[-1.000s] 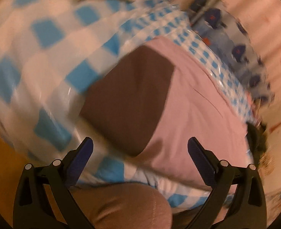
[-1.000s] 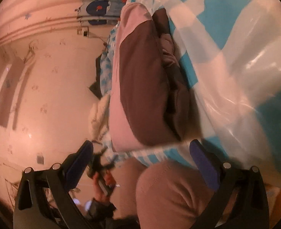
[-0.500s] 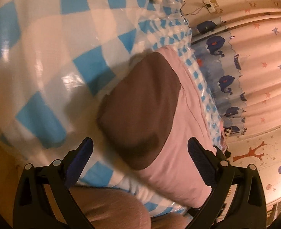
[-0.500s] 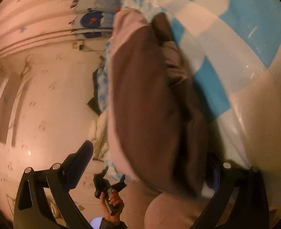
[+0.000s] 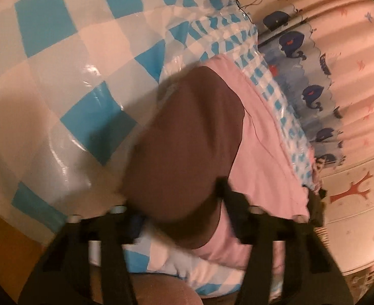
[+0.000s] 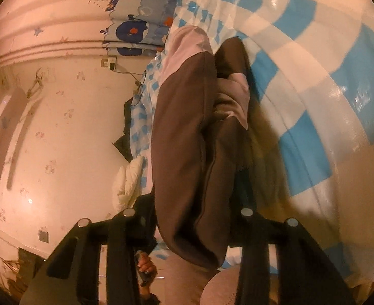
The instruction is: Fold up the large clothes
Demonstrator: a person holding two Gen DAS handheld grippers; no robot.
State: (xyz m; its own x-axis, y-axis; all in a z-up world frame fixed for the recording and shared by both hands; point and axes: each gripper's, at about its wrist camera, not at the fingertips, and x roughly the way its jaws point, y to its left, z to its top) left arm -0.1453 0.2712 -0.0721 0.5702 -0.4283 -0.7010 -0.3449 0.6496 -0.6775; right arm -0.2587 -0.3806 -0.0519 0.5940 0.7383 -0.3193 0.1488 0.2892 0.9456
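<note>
- Garment (image 5: 187, 152): brown-and-pink piece, already doubled into a thick bundle, lying on the blue-checked plastic sheet (image 5: 59, 76) that covers the bed, near its front edge.
- Change vs. half a second ago: both tongs stood spread wide with the bundle clear of them; now both are closing around its near end.
- Left tongs (image 5: 179, 218): closing, with the brown near edge between the fingers; blur hides whether the pads press yet.
- Right tongs (image 6: 194, 231): closing, brown fold (image 6: 187, 152) hanging between the fingers; contact looks likely, not certain.
- Whale-print curtain (image 5: 314, 94) behind the bed, well apart.
- Judgement: this reads as a two-handed grasp to lift or turn the bundle for a further fold; thick layers may slip from a shallow pinch.
</note>
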